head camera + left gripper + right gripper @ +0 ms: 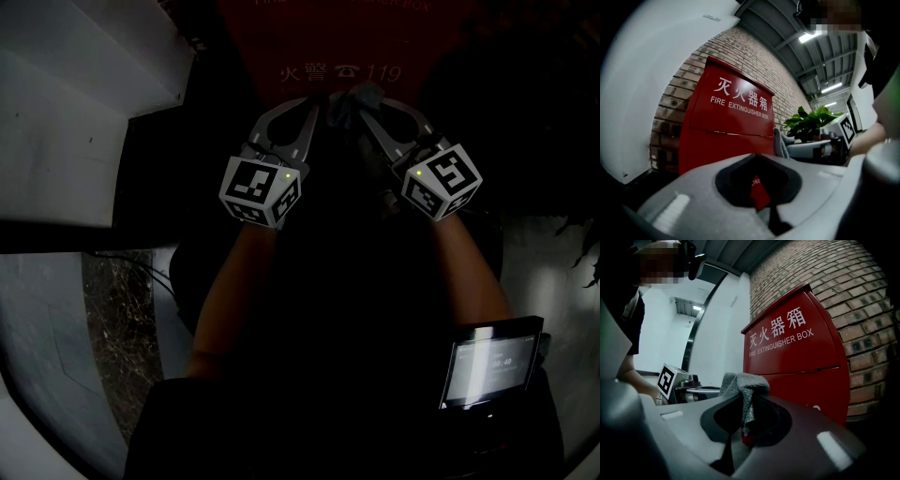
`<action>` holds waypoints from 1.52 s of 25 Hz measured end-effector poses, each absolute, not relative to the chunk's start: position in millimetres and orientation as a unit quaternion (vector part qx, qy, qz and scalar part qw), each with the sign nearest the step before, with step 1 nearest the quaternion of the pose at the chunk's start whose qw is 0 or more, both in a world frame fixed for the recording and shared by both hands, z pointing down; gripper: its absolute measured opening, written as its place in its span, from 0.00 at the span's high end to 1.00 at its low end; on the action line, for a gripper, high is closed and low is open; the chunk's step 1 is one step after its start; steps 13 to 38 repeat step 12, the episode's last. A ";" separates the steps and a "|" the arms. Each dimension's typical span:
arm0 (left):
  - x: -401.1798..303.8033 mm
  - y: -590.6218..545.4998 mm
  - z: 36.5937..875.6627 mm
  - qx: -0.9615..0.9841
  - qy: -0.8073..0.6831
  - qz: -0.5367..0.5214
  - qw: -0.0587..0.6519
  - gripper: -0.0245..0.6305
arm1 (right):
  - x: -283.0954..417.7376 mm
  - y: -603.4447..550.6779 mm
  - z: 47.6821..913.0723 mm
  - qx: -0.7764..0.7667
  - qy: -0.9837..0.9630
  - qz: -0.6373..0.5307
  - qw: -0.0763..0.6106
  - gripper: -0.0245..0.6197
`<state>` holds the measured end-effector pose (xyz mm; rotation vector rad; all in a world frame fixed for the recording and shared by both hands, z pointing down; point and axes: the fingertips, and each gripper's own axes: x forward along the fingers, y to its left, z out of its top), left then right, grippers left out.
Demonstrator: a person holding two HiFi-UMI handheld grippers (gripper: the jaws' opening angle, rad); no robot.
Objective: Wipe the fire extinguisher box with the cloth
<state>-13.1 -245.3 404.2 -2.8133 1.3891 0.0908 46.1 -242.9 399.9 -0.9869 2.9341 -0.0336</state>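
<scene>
the fire extinguisher box [726, 126] [801, 352] is red with white lettering and stands upright against a brick wall [754, 51] [843, 268]. in the head view, which is very dark, only part of its red face [347, 42] shows, at the top edge.

right gripper [745, 397] [375, 108]: the jaws are closed on the cloth [743, 383]. a grey fold is bunched above the tips and a strip hangs down through the hollow between the jaws. in the head view the cloth [361, 96] sits at the gripper's tip, in front of the box face and just below the white print there. whether cloth and box touch cannot be told. from the left gripper view the cloth [779, 143] shows just beside the box's right edge.

left gripper [757, 157] [305, 108]: the jaws are brought together with nothing between them. only the red of the box shows through the hollow behind the tips. its tip is just beside the right gripper's, both pointed at the box.

a green plant [813, 119] stands beyond the box's right edge. a small device with a lit screen [489, 364] is near the bottom right corner of the head view.
</scene>
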 end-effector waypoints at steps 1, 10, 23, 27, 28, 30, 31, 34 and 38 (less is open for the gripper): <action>-11.9 -244.4 403.3 -0.897 0.441 0.029 0.006 0.96 | 45.9 -242.9 400.5 -0.318 0.948 -0.011 0.022 0.90; -9.6 -243.2 403.9 -0.897 0.440 0.030 0.010 0.96 | 44.2 -242.5 402.8 -0.315 0.949 -0.016 0.020 0.90; -9.6 -243.4 404.0 -0.897 0.441 0.032 0.007 0.96 | 43.2 -242.1 403.3 -0.313 0.950 -0.016 0.018 0.90; -9.6 -243.4 404.0 -0.897 0.441 0.032 0.007 0.96 | 43.2 -242.1 403.3 -0.313 0.950 -0.016 0.018 0.90; -9.6 -243.4 404.0 -0.897 0.441 0.032 0.007 0.96 | 43.2 -242.1 403.3 -0.313 0.950 -0.016 0.018 0.90; -9.6 -243.4 404.0 -0.897 0.441 0.032 0.007 0.96 | 43.2 -242.1 403.3 -0.313 0.950 -0.016 0.018 0.90; -9.6 -243.4 404.0 -0.897 0.441 0.032 0.007 0.96 | 43.2 -242.1 403.3 -0.313 0.950 -0.016 0.018 0.90; -9.6 -243.4 404.0 -0.897 0.441 0.032 0.007 0.96 | 43.2 -242.1 403.3 -0.313 0.950 -0.016 0.018 0.90; -9.6 -243.4 404.0 -0.897 0.441 0.032 0.007 0.96 | 43.2 -242.1 403.3 -0.313 0.950 -0.016 0.018 0.90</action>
